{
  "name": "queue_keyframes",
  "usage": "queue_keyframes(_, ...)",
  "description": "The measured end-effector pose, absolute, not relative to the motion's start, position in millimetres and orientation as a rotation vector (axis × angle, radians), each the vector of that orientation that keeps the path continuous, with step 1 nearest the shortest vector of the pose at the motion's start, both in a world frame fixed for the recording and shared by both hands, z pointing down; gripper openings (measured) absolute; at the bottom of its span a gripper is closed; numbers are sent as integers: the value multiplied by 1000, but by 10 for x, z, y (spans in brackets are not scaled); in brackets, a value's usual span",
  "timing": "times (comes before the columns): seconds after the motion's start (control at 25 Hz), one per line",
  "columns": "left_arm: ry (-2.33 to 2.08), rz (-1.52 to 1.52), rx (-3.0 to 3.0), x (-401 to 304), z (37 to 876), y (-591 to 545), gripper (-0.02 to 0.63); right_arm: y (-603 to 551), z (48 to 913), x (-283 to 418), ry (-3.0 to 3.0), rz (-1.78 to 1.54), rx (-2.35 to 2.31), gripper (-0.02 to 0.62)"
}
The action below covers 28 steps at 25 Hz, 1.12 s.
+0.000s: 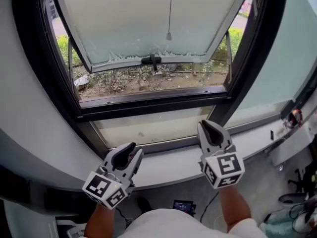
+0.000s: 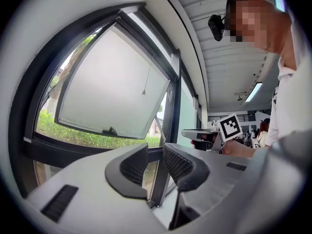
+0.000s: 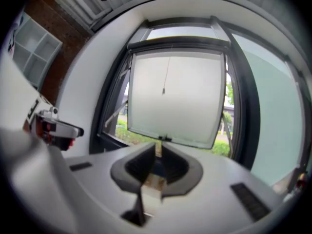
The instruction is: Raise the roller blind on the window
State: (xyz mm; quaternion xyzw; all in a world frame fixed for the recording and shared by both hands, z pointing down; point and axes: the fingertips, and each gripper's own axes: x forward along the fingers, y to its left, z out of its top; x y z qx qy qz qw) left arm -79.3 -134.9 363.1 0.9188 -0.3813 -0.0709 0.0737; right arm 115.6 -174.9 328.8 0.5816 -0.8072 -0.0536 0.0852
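Roller blind's pull cord [image 1: 169,35] is hanging w/ its small end weight in front of the frosted sash [image 1: 124,24], top ctr of the head view. Only the cord is showing; the blind fabric can't be made out. The sash is tilting outward, w/ its black handle [image 1: 151,60] sitting on the bottom edge. Shrubs [image 1: 64,46] are showing outside, thru the black window frame [image 1: 148,107]. Both tools are hovering low by the grey sill [image 1: 168,163], well apart from the cord, pointing at the window. L tool [image 1: 130,151] is standing w/ jaws wide, nothing btwn them. R tool [image 1: 212,128] is showing a narrow gap, nothing btwn either.
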Motion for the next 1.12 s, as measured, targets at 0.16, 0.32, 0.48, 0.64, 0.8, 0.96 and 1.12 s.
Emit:
queue_keyframes(0.16,-1155,-225,2719,-518,3721,-1061,110,-1486,3477,1389,-2423,-115,1697,48)
queue_keyframes(0.32,-1193,-192,2682,-272,3819,-744,107,-1221,3679,1597,-2446,-56,1648,44)
queue_keyframes(0.48,-1241,-171,2627,-88,3919,-445,104,-943,3809,1756,-2469,-21,1596,41)
queue_keyframes(0.64,-1270,-152,2608,77,3963,-168,103,-698,3902,1883,-2486,-6,1555,40)
queue_keyframes(0.8,-1293,-133,2600,125,3976,28,103,-504,3987,1972,-2492,23,1546,40)
queue_keyframes(0.96,-1295,-118,2576,70,4028,119,103,-378,4106,1969,-2480,68,1539,37)
queue_keyframes(1.12,-1297,-89,2550,-46,4102,197,103,-297,4245,1944,-2460,115,1539,35)
